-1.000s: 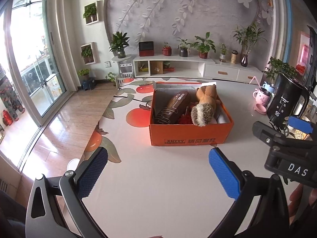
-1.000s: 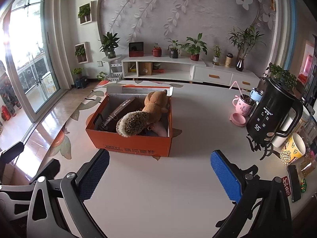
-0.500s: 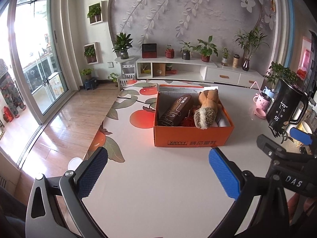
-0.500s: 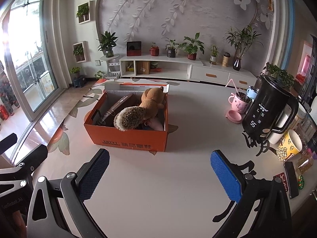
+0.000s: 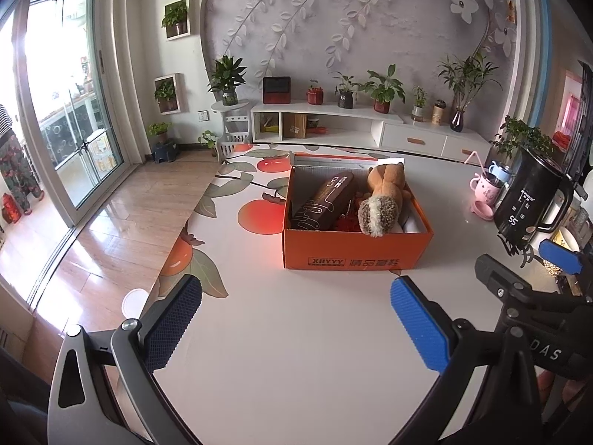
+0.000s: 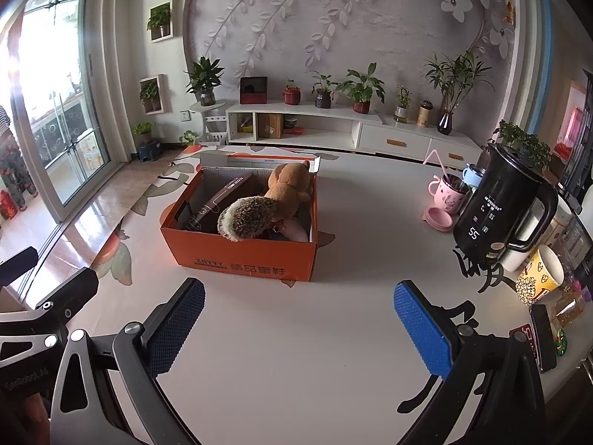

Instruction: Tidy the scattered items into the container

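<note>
White, with printed orange fruit along its far-left edge, the surface ran out ahead of both grippers toward a leaf-patterned wall and plant-lined shelf. The orange box sat ahead, holding a plush toy and brown case. Both the left gripper and right gripper gaped wide, empty. Compared with a second earlier, the box lay slightly farther off.
</note>
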`<state>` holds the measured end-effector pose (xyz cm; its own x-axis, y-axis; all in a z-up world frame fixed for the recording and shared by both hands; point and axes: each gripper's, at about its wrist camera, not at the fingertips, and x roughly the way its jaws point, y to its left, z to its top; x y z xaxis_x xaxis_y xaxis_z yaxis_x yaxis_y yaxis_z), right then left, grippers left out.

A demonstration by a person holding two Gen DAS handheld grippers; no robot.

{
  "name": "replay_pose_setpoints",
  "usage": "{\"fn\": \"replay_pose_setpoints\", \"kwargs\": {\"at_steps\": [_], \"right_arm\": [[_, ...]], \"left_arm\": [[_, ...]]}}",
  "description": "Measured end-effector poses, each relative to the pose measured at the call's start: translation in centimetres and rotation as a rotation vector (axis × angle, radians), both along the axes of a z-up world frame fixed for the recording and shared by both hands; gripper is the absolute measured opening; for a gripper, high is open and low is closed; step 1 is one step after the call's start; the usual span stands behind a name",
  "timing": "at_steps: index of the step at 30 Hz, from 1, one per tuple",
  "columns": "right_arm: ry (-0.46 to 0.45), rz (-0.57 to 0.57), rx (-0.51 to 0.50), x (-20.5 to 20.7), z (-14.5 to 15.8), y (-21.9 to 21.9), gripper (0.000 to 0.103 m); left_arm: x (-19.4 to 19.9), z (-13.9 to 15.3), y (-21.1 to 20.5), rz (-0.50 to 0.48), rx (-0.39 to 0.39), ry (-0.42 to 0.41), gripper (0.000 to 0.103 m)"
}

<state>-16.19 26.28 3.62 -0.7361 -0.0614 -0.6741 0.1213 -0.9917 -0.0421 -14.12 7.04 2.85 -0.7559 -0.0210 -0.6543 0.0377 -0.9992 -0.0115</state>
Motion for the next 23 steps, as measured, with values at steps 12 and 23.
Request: {"fn": "replay_pose_setpoints", "kwargs": {"at_steps": [12,23], "right_arm": [[-0.005,0.002,0.002,-0.41,-0.09,-0.05,0.103],[0.002,-0.002,0.008,-0.30,-0.08,-0.33,0.103]], "left_arm": [[0.27,-0.12,0.33,0.001,-0.018,0.018,0.103],[0.46,0.08,0.59,-0.002,-0.012,0.028,0.103]]}}
